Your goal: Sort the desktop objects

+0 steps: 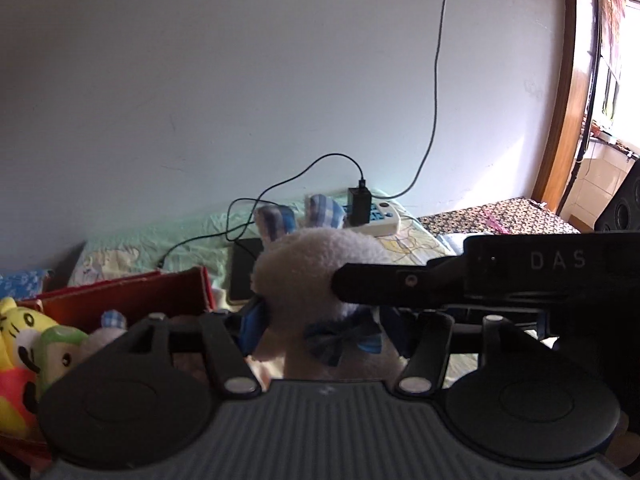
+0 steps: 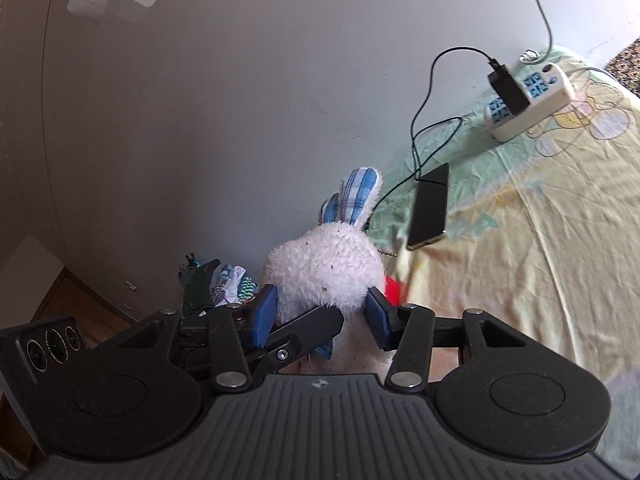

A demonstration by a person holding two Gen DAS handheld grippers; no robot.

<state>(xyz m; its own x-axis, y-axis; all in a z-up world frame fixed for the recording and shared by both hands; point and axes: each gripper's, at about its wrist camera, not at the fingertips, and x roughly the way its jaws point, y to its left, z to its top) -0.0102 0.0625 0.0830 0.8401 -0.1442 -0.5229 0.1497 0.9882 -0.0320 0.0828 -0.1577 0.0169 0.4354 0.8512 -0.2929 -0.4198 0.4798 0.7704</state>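
Holding a white plush rabbit [image 2: 326, 268] off the bed, both grippers meet on it. Landmark: the rabbit.

Bed sheet [image 2: 540, 220], pale green and yellow with cartoon print, spreads right of and behind the rabbit in the right wrist view. Grey wall behind.

Red box [image 1: 132, 292], left of the rabbit, shows only in the left wrist view; a yellow tiger plush [image 1: 18, 344] and a small green toy [image 1: 58, 346] sit at its near left, both partly cut off by the gripper body and frame edge.

Rabbit: blue-checked ears up, blue checked bow [image 1: 340, 340] at its neck, seen in the left view. Lower body hidden behind the gripper housings in both views.

Right gripper [image 2: 322, 316]: blue pads pressed to either side of the rabbit's head, clamped on it. Left gripper [image 1: 320, 320]: blue pad visible at the rabbit's left side; the other finger is blocked by the right gripper's black finger crossing in front, so contact on that side is hard to make out; it looks closed on the rabbit's neck.

White power strip [image 2: 528, 100] with black charger, behind and right of the rabbit. Dark phone [image 2: 430, 208], cabled, just behind it.

Folded patterned cloths [image 2: 228, 284], left of the rabbit, right view only, blurred.
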